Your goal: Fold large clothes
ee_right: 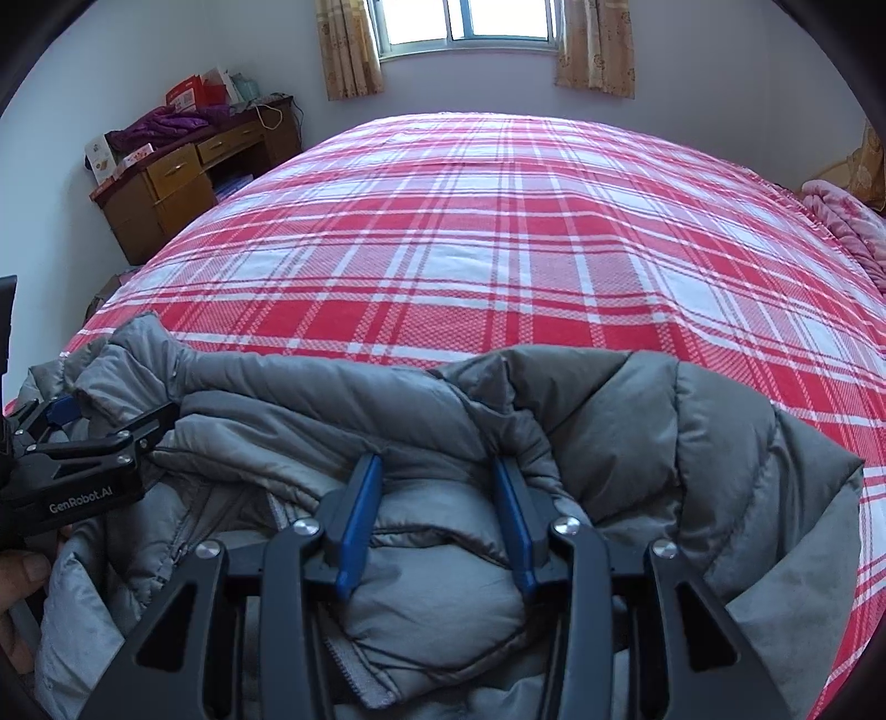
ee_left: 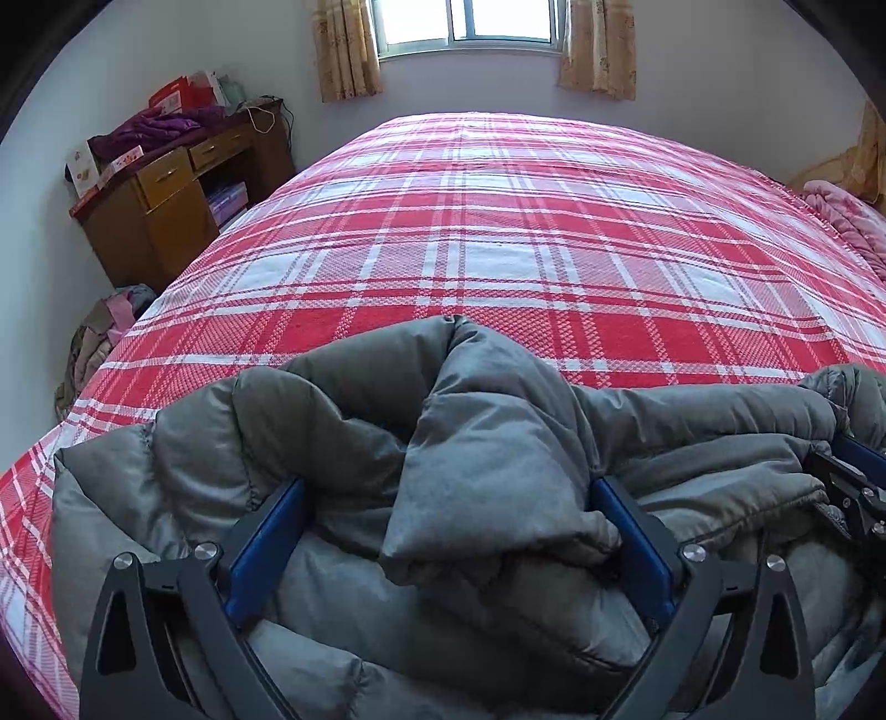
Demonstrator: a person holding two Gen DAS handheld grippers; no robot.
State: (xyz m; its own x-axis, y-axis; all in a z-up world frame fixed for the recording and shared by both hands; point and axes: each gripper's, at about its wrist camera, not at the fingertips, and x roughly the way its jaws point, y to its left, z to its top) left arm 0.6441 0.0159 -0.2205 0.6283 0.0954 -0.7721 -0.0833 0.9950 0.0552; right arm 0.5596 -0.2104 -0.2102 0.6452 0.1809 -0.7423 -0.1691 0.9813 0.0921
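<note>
Left hand-held gripper (ee_left: 448, 531) is spread wide over a fold of the grey puffer jacket (ee_left: 498, 443), right hand-held gripper (ee_right: 437, 515) half-closed on bunched padding, all on the plaid bed (ee_left: 498, 232) by the window (ee_left: 465, 22).

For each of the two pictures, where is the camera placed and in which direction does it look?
Left wrist view: sits on the left gripper, looking down along its wide-open fingers over the grey padded jacket; the right gripper shows at the right edge.
Right wrist view: sits on the right gripper, jaws narrower, around a jacket fold; the left gripper and a hand show at left.
Both share the jacket, plaid bed cover, window and wooden desk.
</note>
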